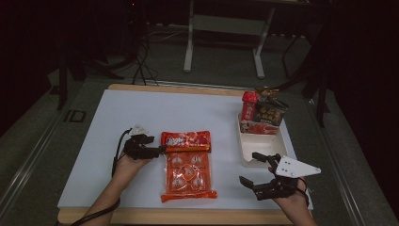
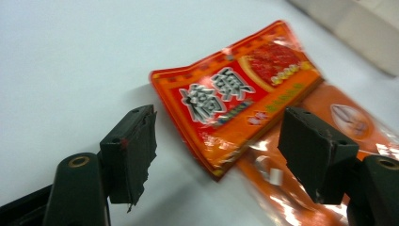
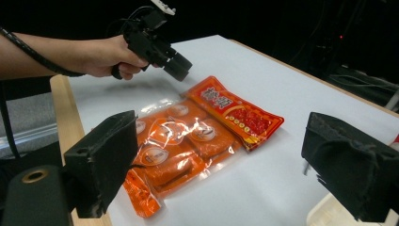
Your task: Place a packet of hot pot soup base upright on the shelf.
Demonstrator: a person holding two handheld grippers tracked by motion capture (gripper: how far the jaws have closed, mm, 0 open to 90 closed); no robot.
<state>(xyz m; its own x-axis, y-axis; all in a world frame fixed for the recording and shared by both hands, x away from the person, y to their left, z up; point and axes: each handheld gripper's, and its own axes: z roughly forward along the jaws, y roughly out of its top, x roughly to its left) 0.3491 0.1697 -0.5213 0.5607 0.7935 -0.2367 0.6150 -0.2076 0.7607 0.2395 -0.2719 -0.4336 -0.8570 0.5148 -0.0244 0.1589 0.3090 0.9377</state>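
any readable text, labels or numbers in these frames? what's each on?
"ID": pale marking on the floor, left of the table.
Large white characters on the red-orange packet: blurred, not legible.
Print on the clear orange multipack: too small.
Red and dark packages in the white tray: print too small.

White tabletop [image 1: 141,117] on wood-edged base. Orange snack multipack [image 1: 188,165] lies flat mid-table. Cream tray [image 1: 249,155] sits at rt edge w/ red packets [image 1: 261,115].
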